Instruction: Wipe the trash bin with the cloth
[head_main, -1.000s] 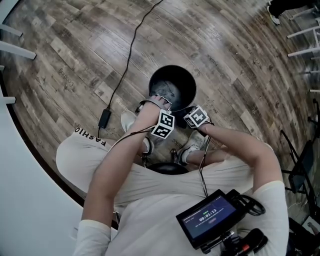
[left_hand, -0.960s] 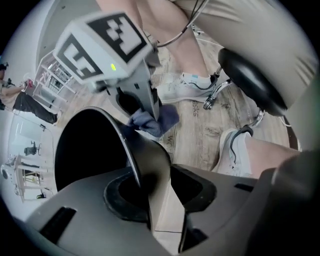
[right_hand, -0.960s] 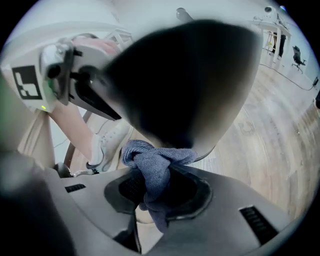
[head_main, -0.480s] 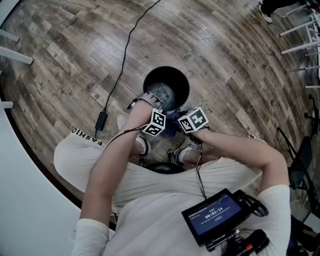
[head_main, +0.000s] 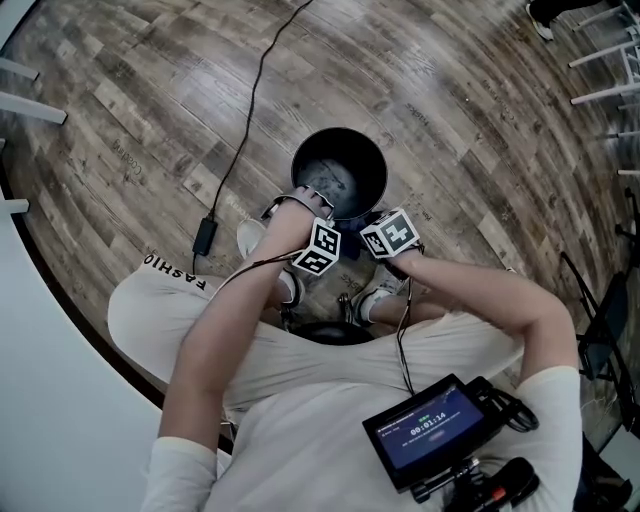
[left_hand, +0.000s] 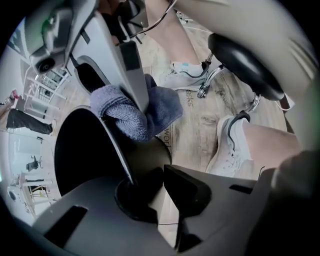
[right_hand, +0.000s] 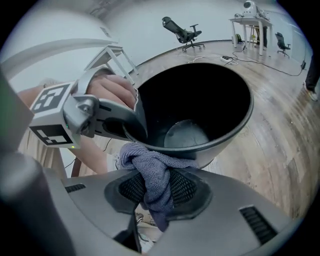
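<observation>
The black trash bin (head_main: 338, 168) stands on the wood floor in front of my feet. My left gripper (left_hand: 150, 192) points down at the near rim, and its jaws have just been closing on the rim's thin wall (left_hand: 120, 160). The head view shows its marker cube (head_main: 322, 248) beside the bin. My right gripper (right_hand: 157, 192) is shut on a bunched blue-grey cloth (right_hand: 155, 172), held against the outside of the bin (right_hand: 200, 115) just below the rim, next to the left gripper's fingers (right_hand: 135, 117). The same cloth (left_hand: 135, 112) appears in the left gripper view.
A black cable (head_main: 250, 110) runs across the floor to a power brick (head_main: 206, 237). White shoes (head_main: 385, 285) and a black stool seat (left_hand: 245, 60) sit close to the bin. An office chair (right_hand: 182, 32) and desks stand far off.
The right gripper has risen a little with the cloth along the bin's outer wall. The left hand has stayed at the near rim.
</observation>
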